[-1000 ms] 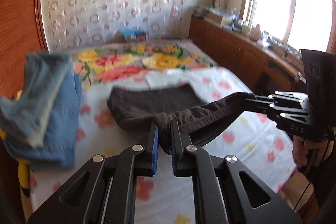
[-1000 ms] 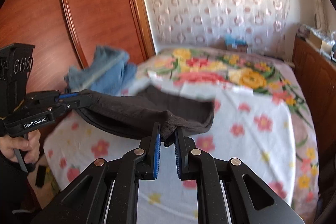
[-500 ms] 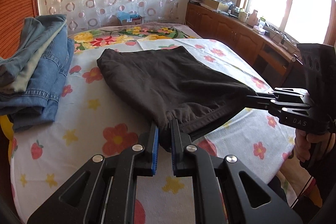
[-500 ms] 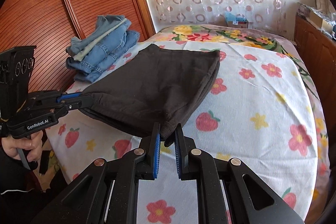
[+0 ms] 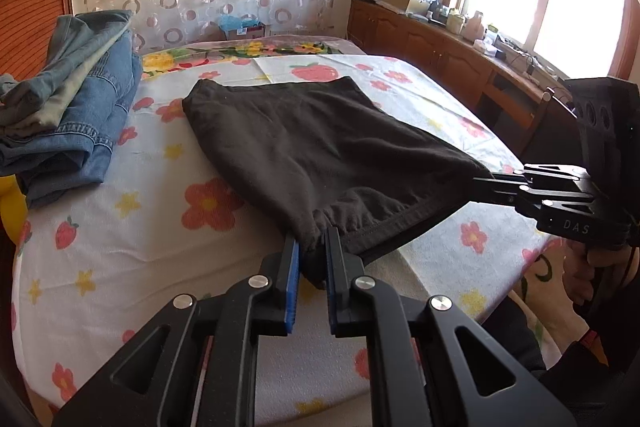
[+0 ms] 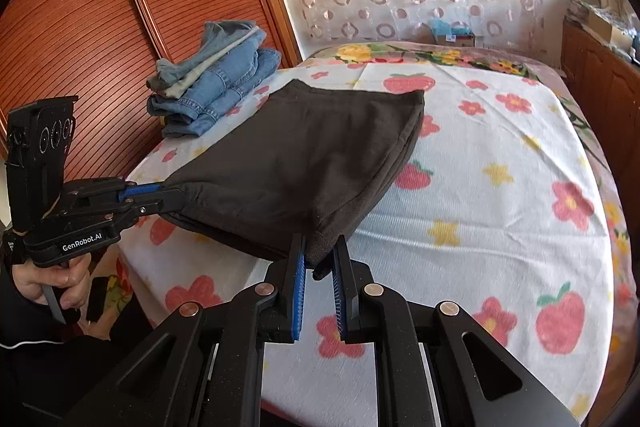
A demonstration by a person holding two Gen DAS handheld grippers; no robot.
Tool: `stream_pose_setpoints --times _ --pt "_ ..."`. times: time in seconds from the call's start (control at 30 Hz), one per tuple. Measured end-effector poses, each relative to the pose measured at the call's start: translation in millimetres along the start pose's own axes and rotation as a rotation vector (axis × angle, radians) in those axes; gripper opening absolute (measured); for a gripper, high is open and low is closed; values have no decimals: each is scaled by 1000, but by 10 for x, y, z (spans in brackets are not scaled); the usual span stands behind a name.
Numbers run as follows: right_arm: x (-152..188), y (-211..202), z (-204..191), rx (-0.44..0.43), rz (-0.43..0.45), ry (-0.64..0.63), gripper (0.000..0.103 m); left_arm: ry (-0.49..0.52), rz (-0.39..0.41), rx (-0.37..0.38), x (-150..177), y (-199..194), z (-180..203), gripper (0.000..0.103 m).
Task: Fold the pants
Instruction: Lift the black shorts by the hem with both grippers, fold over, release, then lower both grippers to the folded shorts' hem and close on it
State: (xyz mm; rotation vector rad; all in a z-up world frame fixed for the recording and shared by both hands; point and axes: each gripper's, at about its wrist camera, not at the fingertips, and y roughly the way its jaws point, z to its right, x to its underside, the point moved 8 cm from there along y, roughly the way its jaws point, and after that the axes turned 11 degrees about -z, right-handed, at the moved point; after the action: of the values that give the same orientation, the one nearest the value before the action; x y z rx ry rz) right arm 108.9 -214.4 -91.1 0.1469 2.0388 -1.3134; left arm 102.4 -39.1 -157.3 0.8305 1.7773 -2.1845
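Note:
Dark brown pants lie folded on the flowered bed sheet, far edge flat, near edge lifted just off the bed. My left gripper is shut on the near left corner of the pants. My right gripper is shut on the near right corner. Each gripper also shows in the other's view, the right gripper from the side at right, the left gripper at left. The cloth hangs slightly slack between the two corners.
A stack of folded blue jeans sits on the bed's left side by the wooden wardrobe doors. A wooden cabinet with clutter runs under the window at right. A person's hands hold the grips at the bed's near edge.
Both grippers have come down and back toward the near edge with the pants. The cloth, bunched and raised a second ago, now lies spread over the sheet.

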Motion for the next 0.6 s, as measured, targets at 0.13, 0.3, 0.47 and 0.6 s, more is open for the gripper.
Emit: stream_pose_setpoints --times 0.13,0.3,0.47,0.6 --pt "37 -10 -9 30 7 -5 13 -6 -3 0 23 12 -23 13" --pt "35 -65 31 45 13 5 17 -17 -5 1 49 -22 -48 21" --pt "61 -98 149 100 13 14 28 -21 7 -23 42 -32 -102 51" --pt "77 -52 215 96 3 36 31 -29 6 -36 16 25 -158 64"
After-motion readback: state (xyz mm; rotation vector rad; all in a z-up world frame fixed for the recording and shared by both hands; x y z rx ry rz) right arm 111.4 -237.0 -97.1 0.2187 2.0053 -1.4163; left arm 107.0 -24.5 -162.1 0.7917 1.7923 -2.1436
